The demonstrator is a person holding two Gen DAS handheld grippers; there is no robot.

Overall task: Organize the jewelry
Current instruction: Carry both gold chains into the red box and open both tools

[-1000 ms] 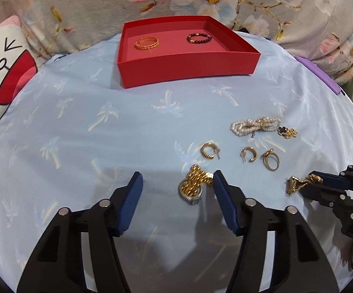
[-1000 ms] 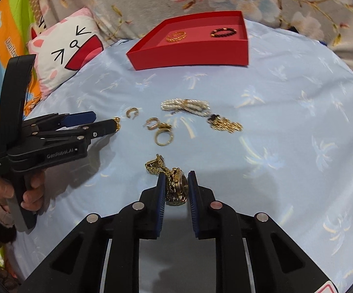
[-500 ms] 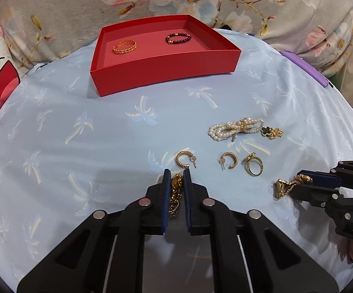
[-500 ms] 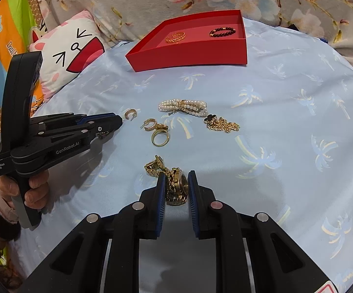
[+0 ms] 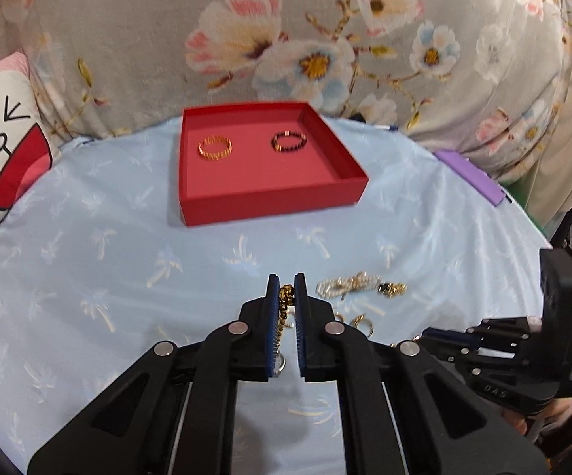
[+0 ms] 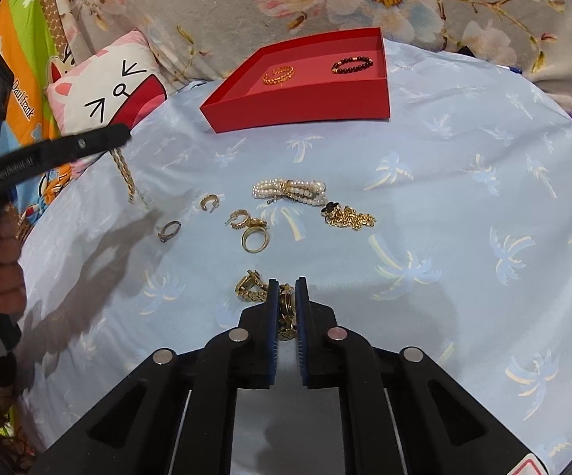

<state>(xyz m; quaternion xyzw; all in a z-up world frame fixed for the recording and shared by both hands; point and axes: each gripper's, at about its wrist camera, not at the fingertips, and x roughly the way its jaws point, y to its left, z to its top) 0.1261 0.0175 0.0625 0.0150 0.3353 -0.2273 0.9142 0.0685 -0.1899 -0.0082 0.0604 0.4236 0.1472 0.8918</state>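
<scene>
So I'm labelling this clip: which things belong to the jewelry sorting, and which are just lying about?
Job: red tray, gold chain in left gripper, chain in right gripper, pearl bracelet, gold ring.
Lying about: cat pillow, purple object.

A pale blue palm-print cloth (image 6: 464, 206) carries a red tray (image 6: 305, 107), a pearl bracelet (image 6: 290, 190), a gold chain (image 6: 349, 217), 2 hoop earrings (image 6: 238, 219), 2 rings (image 6: 255, 239) and a gold watch (image 6: 252, 287).
</scene>
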